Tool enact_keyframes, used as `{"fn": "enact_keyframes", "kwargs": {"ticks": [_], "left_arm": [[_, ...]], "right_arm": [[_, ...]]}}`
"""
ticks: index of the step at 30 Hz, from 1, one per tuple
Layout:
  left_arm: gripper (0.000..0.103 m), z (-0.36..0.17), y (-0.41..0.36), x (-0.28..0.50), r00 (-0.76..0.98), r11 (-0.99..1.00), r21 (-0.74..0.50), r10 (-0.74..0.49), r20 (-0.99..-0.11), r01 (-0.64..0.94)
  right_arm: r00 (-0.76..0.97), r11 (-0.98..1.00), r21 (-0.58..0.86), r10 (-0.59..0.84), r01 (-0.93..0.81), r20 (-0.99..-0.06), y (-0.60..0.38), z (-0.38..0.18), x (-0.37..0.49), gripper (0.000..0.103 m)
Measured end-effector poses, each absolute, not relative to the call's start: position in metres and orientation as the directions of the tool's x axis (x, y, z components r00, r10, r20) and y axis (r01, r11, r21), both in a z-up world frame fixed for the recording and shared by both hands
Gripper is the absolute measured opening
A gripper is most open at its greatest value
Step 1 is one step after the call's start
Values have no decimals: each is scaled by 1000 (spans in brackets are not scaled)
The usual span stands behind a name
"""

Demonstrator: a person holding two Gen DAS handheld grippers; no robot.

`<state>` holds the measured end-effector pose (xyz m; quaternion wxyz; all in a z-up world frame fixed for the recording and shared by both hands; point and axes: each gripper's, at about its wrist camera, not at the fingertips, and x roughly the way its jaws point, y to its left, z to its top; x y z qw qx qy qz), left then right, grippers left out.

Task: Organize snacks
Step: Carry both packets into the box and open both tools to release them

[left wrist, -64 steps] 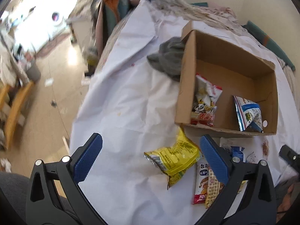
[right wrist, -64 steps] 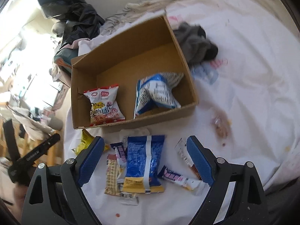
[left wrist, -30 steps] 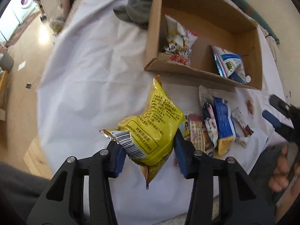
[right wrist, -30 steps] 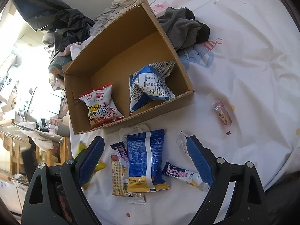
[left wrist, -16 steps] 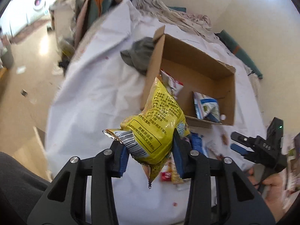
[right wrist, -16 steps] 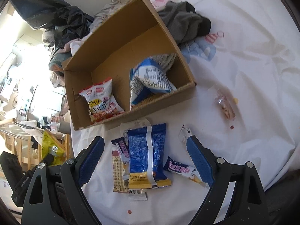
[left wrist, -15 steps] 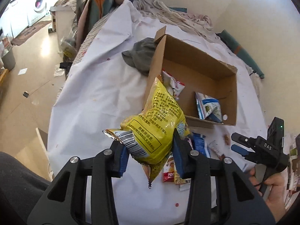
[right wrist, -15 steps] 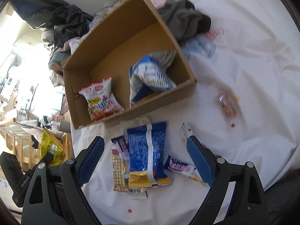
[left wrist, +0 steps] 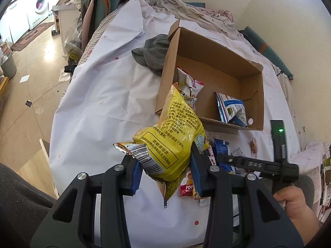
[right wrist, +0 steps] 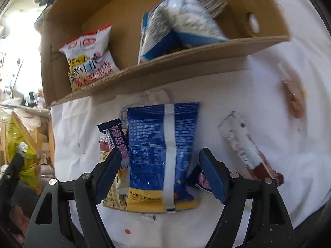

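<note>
My left gripper [left wrist: 165,171] is shut on a yellow snack bag [left wrist: 173,136] and holds it in the air above the white sheet, in front of the cardboard box [left wrist: 209,47]. The box holds a white-and-red bag [right wrist: 89,55] and a blue-and-white bag [right wrist: 178,26]. My right gripper [right wrist: 160,173] is open and low over the loose snacks, its jaws on either side of a blue-and-yellow packet [right wrist: 159,150]. A dark purple bar [right wrist: 115,136] and other small packets lie beside the packet. The right gripper also shows in the left wrist view [left wrist: 256,165].
A grey cloth [left wrist: 153,53] lies left of the box. A white-and-maroon wrapper [right wrist: 246,146] and a pinkish wrapped snack [right wrist: 293,95] lie right of the blue packet. The sheet's edge drops to the floor [left wrist: 26,86] on the left. Bedding is piled behind the box.
My right gripper has dropped close over the blue-and-yellow packet and its jaws have narrowed around it. My left gripper still holds the yellow bag in the air, with little movement.
</note>
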<state>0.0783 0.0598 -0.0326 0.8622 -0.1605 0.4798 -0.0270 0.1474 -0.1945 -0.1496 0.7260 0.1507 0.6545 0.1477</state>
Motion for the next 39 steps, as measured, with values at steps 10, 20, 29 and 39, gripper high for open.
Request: {"fn": "enact_keyframes", "kwargs": {"ticks": [10,20,29,39], "left_arm": [[36,-30,59,76,555,951,-291,-187,-811,-104],[36,-10,59,71,620,951,-299,-190,-761,-76],[36,24,36,101,687,973,-231,-172,-706,7],[36,19,6,165,675,984,-174,-159,-721,46]], "right_arm": [[142,895,446,444,-26,-884,-198,-129,127,47],[382,667,731,719,-146,-580,-229,-45,105,47],[468,723,668,658,-175,-589,-245,-17,135,47],[522,797,584,567,-153,-638,-263,-17,172,47]]}}
